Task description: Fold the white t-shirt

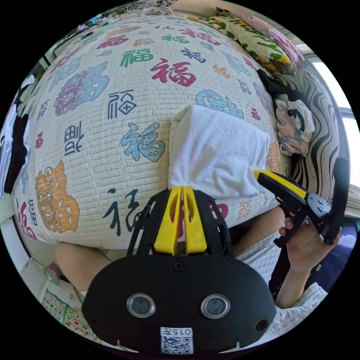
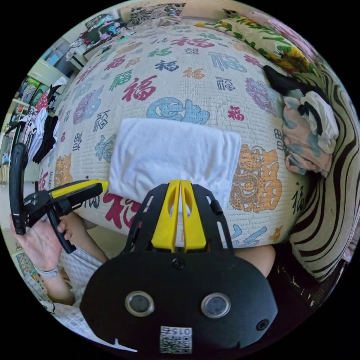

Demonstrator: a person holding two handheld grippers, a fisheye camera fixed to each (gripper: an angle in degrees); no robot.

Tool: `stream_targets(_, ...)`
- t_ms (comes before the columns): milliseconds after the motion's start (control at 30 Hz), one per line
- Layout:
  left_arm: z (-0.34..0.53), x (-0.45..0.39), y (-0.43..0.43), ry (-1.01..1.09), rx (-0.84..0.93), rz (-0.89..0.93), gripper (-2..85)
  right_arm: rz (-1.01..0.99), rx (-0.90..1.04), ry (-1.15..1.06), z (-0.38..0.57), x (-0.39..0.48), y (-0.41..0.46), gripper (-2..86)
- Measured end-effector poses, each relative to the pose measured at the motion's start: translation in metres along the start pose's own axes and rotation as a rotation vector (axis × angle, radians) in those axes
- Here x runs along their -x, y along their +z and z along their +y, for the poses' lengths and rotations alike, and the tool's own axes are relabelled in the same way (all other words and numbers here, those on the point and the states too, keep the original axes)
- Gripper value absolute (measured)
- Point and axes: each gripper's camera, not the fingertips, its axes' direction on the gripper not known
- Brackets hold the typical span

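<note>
Flanking the folded white t-shirt: both hand-held grippers, jaws closed.

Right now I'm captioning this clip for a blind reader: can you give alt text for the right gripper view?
A white t-shirt, folded into a compact rectangle, lies on a quilted bed cover. The right gripper, jaws together, sits at its near edge, and the left gripper is hand-held beside the bed. Crumpled clothes lie nearby.
</note>
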Motion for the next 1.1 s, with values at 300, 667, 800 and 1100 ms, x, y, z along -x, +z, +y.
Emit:
stream_targets(300, 0.037, 0.088, -0.034, -0.212, 0.035, -0.149, -0.5, -0.102, 0.058, -0.257, -0.031, 0.15, 0.059, -0.9)
stream_targets(667, 0.048, 0.114, -0.042, -0.271, 0.032, -0.164, -0.8, 0.085, 0.081, -0.33, -0.062, 0.228, 0.146, -1.0)
stream_targets(800, 0.049, 0.116, -0.05, -0.286, 0.035, -0.153, -0.9, 0.055, 0.102, -0.319, -0.078, 0.234, 0.165, -1.0)
stream_targets(1100, 0.051, 0.132, -0.074, -0.343, 0.04, -0.059, -0.9, -0.019, 0.108, -0.318, -0.11, 0.243, 0.199, -1.0)
